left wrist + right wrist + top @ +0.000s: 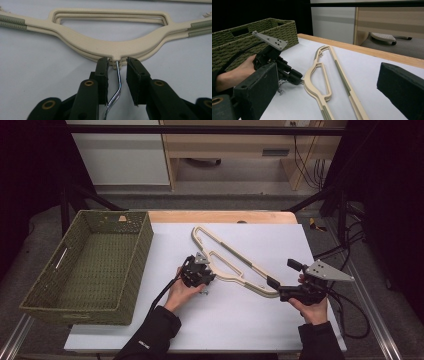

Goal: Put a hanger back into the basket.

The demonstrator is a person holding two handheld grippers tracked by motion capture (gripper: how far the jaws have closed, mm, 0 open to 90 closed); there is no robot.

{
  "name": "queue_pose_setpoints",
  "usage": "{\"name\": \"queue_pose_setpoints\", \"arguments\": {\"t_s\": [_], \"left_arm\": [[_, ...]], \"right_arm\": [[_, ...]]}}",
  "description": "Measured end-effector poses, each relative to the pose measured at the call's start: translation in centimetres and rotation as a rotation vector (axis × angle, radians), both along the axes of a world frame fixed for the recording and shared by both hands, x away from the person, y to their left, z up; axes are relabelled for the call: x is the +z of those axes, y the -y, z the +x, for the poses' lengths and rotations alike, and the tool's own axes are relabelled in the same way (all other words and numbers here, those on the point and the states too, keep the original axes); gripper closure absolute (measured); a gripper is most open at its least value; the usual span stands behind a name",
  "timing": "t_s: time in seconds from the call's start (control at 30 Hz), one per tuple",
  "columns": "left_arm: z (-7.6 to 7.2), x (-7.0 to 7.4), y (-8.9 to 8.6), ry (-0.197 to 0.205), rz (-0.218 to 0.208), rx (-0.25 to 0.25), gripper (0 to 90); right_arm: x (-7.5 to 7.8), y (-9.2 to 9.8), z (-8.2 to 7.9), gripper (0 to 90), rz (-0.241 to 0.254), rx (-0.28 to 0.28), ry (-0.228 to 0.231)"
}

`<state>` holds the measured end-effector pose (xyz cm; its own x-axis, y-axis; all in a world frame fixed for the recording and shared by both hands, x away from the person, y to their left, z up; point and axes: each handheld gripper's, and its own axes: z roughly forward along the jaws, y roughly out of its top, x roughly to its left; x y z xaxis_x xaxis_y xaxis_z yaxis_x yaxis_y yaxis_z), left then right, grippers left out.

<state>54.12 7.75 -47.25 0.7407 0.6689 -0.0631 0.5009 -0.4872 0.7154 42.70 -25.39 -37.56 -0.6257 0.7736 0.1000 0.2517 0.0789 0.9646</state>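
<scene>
Cream clothes hangers (227, 247) lie stacked flat on the white table sheet, their metal hook (119, 82) pointing toward the person. My left gripper (117, 61) has its jaws on either side of the hook's stem at the neck of the hangers (100, 45); a gap shows beside the stem, so it is open. In the high view the left gripper (206, 265) sits at the hangers' near-left side. My right gripper (284, 273) stands wide open around the hangers' right end, and the hangers (342, 75) run between its jaws (328, 67) without contact.
A green woven basket (135, 265) stands on the left of the table, close to the left hand. White table sheet (240, 320) stretches between the hands and the near edge. Cables trail off the right edge beside the right gripper.
</scene>
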Motion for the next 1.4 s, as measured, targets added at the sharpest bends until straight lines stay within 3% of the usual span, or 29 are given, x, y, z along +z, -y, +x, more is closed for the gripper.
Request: {"name": "queue_pose_setpoints", "arguments": {"t_s": [0.3, 0.63, 0.7, 0.93, 1.1, 1.4], "left_arm": [[0.2, -0.3, -0.1, -0.017, 0.004, -0.014, 82.8], [-0.1, 0.4, 0.0, 0.013, 0.023, -0.032, 86.7], [-0.2, 0.8, -0.1, 0.033, 0.03, -0.03, 87.0], [-0.8, 1.9, -0.2, 0.058, 0.077, -0.04, 87.9], [-1.3, 3.0, -0.4, 0.059, 0.068, -0.031, 88.2], [-2.2, 4.9, -0.2, 0.072, 0.115, -0.048, 88.4]], "right_arm": [[-0.1, -0.1, 0.1, 4.4, -0.007, 0.001, -0.002], [-0.4, -0.6, 0.3, 4.7, -0.023, 0.01, -0.012], [-0.5, -0.7, 0.4, 4.9, -0.027, 0.011, -0.014], [-1.3, -1.7, 1.2, 6.5, -0.038, 0.044, -0.039], [-2.1, -3.2, 2.4, 7.5, -0.054, 0.076, -0.069], [-3.4, -7.4, 5.2, 12.1, -0.142, 0.135, -0.093]]}}
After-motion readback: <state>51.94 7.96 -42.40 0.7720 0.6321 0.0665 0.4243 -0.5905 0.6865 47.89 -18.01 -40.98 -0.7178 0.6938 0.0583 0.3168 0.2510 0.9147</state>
